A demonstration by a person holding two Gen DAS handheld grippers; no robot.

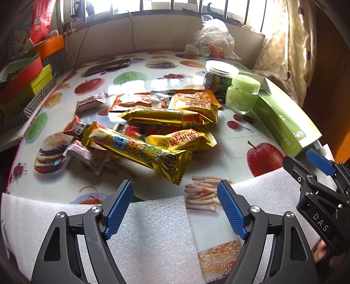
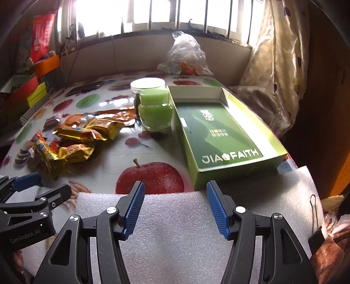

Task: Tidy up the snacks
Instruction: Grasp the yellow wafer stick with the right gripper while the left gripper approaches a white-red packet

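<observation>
Your left gripper (image 1: 175, 209) and right gripper (image 2: 175, 209) both hang spread and empty over white foam sheets (image 1: 153, 236). At twelve o'clock of the left one lies the snack pile (image 1: 148, 131); its nearest gold bar (image 1: 140, 150) runs ten-to-four across the fruit-print tablecloth (image 1: 229, 139), with the open green box (image 2: 221, 131) at two o'clock and a barred window beyond

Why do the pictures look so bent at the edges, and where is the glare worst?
Both views come through fisheye lenses, so the window bars bow and the corners go dark. Left wrist view: the window is blown out white, sunlight glares off the tablecloth, and the pile of snack packets looks slightly smeared. Right wrist view: same washed-out window, but the green box reads sharply.
</observation>
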